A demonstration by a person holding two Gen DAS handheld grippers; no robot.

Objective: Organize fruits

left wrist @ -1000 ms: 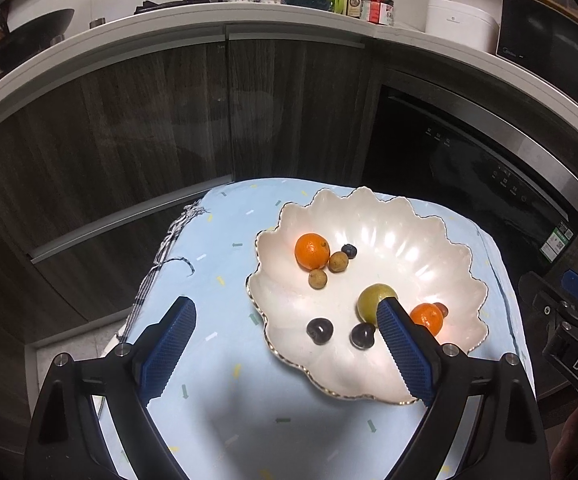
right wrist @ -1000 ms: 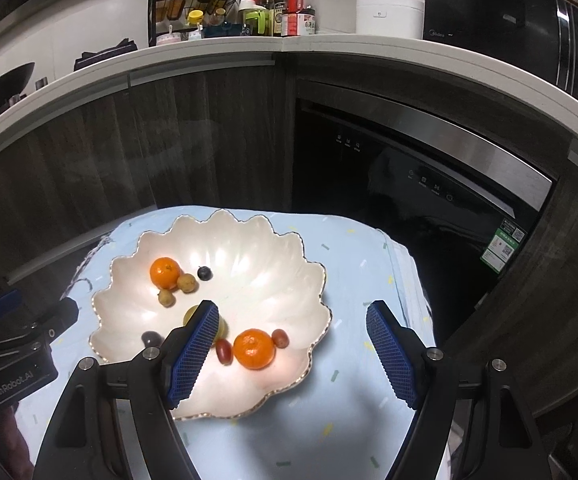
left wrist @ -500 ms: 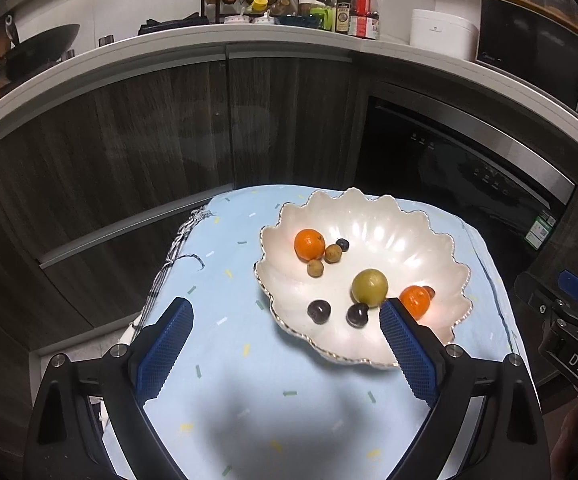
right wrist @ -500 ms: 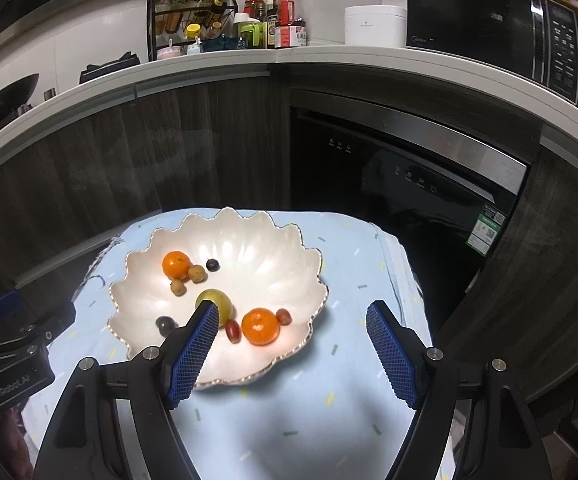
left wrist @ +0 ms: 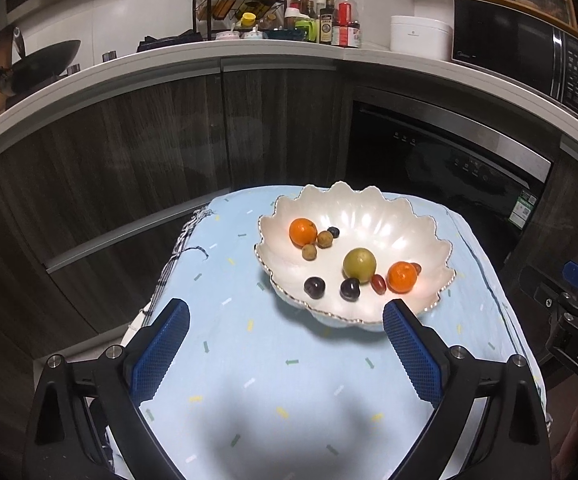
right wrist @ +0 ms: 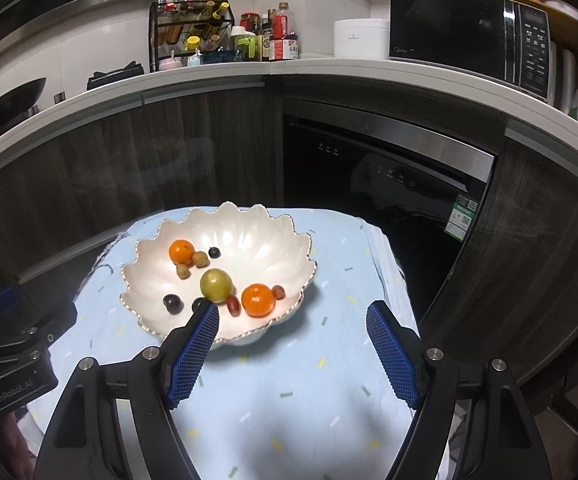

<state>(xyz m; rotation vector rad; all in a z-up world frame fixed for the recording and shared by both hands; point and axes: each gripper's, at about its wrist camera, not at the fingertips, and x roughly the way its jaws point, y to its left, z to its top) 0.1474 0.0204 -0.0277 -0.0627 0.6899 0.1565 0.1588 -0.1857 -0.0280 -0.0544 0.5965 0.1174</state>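
The round fruits could roll together if we bump the scalloped bowl (left wrist: pixel 429 236), which sits on the blue cloth (left wrist: pixel 249 352) holding tangerines, a green fruit (left wrist: pixel 359 265) and dark grapes. We hold our left gripper (left wrist: pixel 285 344), jaws opening and empty, and right gripper (right wrist: pixel 291 344), wide and empty, angled down short of the bowl.

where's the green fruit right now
In the shell-shaped bowl, near its middle in both views: the green fruit sits beside an orange.
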